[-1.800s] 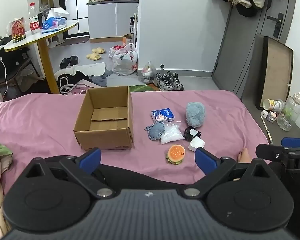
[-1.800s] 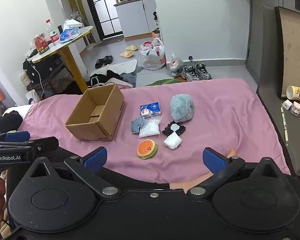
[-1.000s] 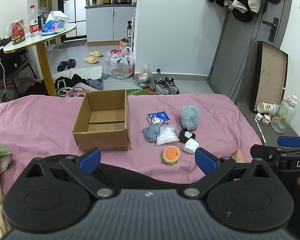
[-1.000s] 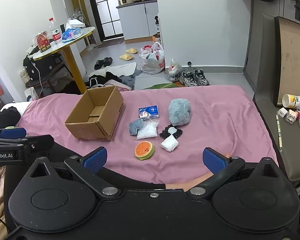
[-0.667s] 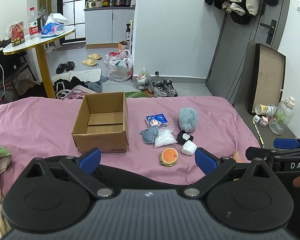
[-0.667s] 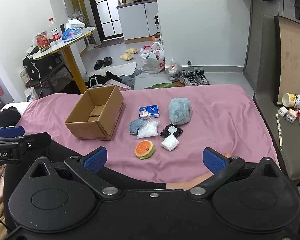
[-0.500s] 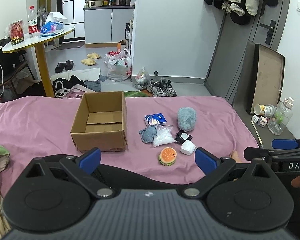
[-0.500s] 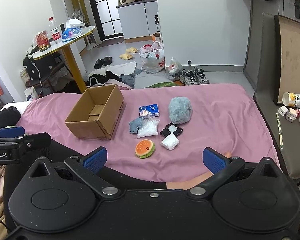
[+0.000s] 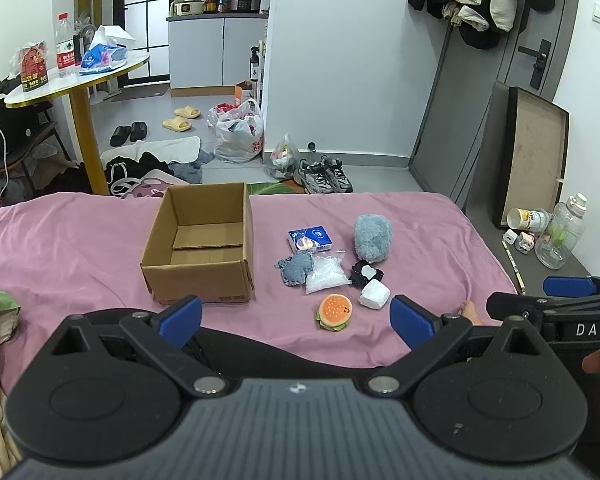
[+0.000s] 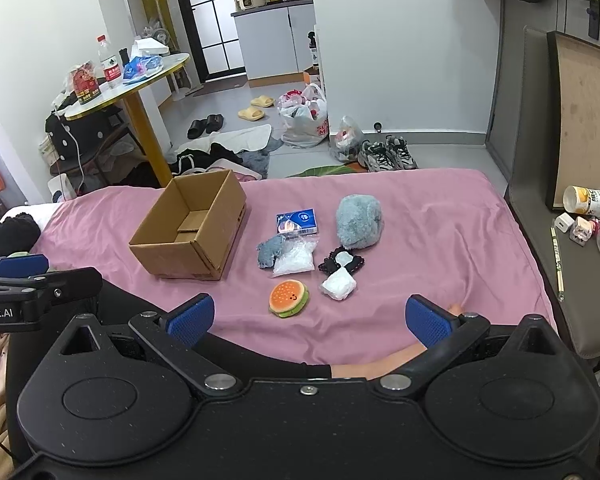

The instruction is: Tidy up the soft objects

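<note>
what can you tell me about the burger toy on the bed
The burger toy is a small round plush: orange bun top with dark dots and a small smile, green and brown layers at its edge. It lies tilted, bun face up, on the pink sheet, nearest the grippers, apart from the white packet to its right. Nothing holds it.

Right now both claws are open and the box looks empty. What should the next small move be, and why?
Probably ease the right claw forward and down toward the burger plush. It lies nearest on the pink sheet, apart from its neighbours, so open jaws can straddle it cleanly. The cardboard box stands open and empty to its left, and the left claw holds nothing.
</note>
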The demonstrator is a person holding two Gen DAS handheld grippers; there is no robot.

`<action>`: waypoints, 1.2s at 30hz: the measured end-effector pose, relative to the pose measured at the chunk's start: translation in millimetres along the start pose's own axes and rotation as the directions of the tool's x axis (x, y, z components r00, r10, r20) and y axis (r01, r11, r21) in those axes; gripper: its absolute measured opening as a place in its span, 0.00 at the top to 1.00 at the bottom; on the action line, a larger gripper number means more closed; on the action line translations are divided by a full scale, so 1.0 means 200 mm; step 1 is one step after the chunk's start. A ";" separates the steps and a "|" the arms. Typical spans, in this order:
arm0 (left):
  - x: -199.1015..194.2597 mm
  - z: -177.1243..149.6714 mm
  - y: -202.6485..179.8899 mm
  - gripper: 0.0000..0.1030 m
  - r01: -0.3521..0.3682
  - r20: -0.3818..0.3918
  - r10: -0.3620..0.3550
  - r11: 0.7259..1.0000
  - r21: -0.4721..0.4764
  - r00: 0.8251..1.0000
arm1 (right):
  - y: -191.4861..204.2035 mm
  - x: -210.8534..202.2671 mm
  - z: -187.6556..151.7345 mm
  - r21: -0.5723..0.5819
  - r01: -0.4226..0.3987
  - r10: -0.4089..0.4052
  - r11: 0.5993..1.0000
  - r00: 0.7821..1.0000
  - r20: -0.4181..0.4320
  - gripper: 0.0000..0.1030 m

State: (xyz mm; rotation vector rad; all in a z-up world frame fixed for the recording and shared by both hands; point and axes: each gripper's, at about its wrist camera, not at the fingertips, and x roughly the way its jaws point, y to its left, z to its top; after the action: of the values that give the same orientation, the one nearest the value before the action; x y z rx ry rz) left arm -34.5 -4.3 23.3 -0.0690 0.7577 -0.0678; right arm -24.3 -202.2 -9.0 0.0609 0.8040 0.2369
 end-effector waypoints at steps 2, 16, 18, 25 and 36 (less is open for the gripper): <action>0.00 0.00 0.00 0.03 -0.001 0.002 0.001 1.000 0.001 1.000 | 0.00 0.00 0.00 0.002 -0.002 0.002 1.000 1.000 0.002 0.00; 0.00 0.00 -0.02 0.03 -0.002 0.004 0.002 1.000 -0.002 1.000 | -0.02 0.00 0.00 0.006 0.006 -0.006 1.000 1.000 0.006 0.00; 0.00 0.00 -0.02 0.03 0.003 0.003 -0.003 1.000 -0.001 1.000 | -0.02 0.00 0.00 0.004 0.005 -0.005 1.000 1.000 0.006 0.00; 0.04 0.00 -0.05 0.03 -0.014 -0.002 0.014 1.000 -0.015 1.000 | -0.03 0.04 0.01 0.040 -0.002 0.002 0.999 1.000 -0.003 0.00; 0.19 0.00 -0.09 0.03 -0.029 -0.001 0.029 1.000 -0.009 1.000 | -0.10 0.19 -0.03 0.082 -0.048 0.052 0.995 0.998 -0.041 0.00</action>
State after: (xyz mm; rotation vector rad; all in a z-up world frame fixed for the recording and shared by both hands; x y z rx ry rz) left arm -7.8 -25.9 -2.1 -0.0665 0.7593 -0.0365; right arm -0.2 -213.5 -42.5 0.1525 0.8551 0.2536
